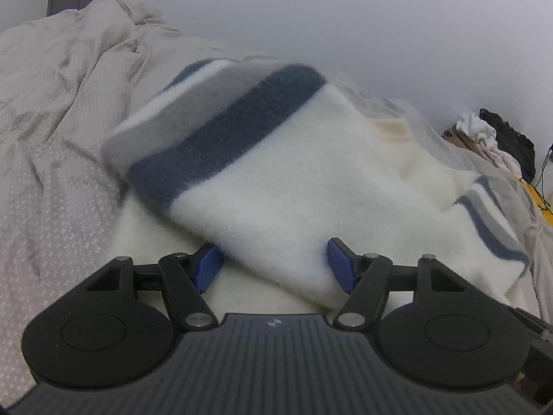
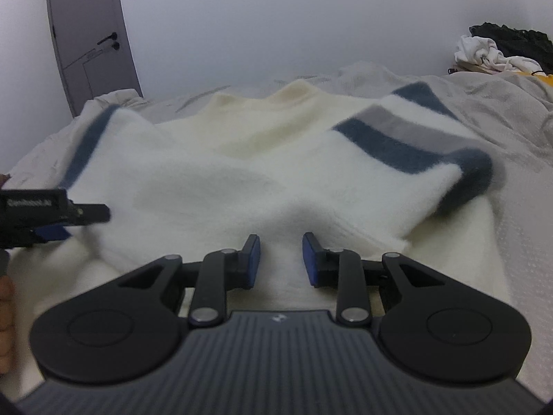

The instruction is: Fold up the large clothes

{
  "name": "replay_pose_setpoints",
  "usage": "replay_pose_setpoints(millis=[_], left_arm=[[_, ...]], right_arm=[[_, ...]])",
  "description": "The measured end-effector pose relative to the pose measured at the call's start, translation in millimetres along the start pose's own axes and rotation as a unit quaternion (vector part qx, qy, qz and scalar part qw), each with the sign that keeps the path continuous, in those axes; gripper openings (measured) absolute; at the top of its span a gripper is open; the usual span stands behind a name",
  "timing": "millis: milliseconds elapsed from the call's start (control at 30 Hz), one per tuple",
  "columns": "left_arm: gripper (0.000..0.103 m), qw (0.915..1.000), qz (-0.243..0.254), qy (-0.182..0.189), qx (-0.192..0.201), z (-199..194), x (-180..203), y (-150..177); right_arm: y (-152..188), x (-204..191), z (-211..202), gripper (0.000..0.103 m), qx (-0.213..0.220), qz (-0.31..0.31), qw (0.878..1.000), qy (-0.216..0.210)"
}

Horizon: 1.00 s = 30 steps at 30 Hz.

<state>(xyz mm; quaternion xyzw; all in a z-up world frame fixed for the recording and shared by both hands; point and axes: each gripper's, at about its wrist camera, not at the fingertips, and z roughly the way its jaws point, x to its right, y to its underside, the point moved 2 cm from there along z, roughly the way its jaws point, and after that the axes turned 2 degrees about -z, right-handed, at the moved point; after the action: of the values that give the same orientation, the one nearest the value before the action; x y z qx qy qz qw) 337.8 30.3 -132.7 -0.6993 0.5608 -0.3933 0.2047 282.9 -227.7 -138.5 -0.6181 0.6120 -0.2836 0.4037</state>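
Folding was under way on a bed, where a cream sweater with blue and grey stripes lay spread over the pale sheet. We worked with a gripper in each hand, and each camera looked along its own two blue-padded fingers.

Our left gripper had its jaws well apart, and a thick fold of the sweater's sleeve ran between them. We could not tell whether the pads pressed the fabric or merely flanked it; the wide gap suited a bulky, doubled layer of knit. The striped cuff end reached away from us, across the body, as if being laid inward.

Our right gripper had its jaws closer together, with a narrow gap, and a ridge of cream fabric rose between them. No firm pinch showed. The other sleeve lay across the body on that side, its striped cuff turned over at the edge.

At the left edge of the right camera's view we saw the other gripper and part of a hand.

Both grippers sat low at the near hem, which we judged a good place to control both sleeves evenly. A door and a heap of laundry stood beyond.
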Motion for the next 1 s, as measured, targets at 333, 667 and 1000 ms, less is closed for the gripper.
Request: replay_pose_setpoints(millis=[333, 667, 1000], left_arm=[[0.071, 0.9997, -0.014, 0.019, 0.006, -48.9, -5.5, 2.0], [0.071, 0.9892, -0.128, 0.058, -0.042, -112.9, -52.4, 13.3], [0.071, 0.9864, -0.155, 0.026, -0.049, -166.7, -72.7, 58.5]], right_arm=[[-3.4, 6.0, -22.6, 0.031, -0.005, 0.039, 0.999, -0.01], [-5.3, 30.1, -91.5, 0.033, -0.005, 0.102, 0.995, -0.016], [24.5, 66.1, -137.7, 0.033, -0.038, 0.212, 0.976, -0.024]])
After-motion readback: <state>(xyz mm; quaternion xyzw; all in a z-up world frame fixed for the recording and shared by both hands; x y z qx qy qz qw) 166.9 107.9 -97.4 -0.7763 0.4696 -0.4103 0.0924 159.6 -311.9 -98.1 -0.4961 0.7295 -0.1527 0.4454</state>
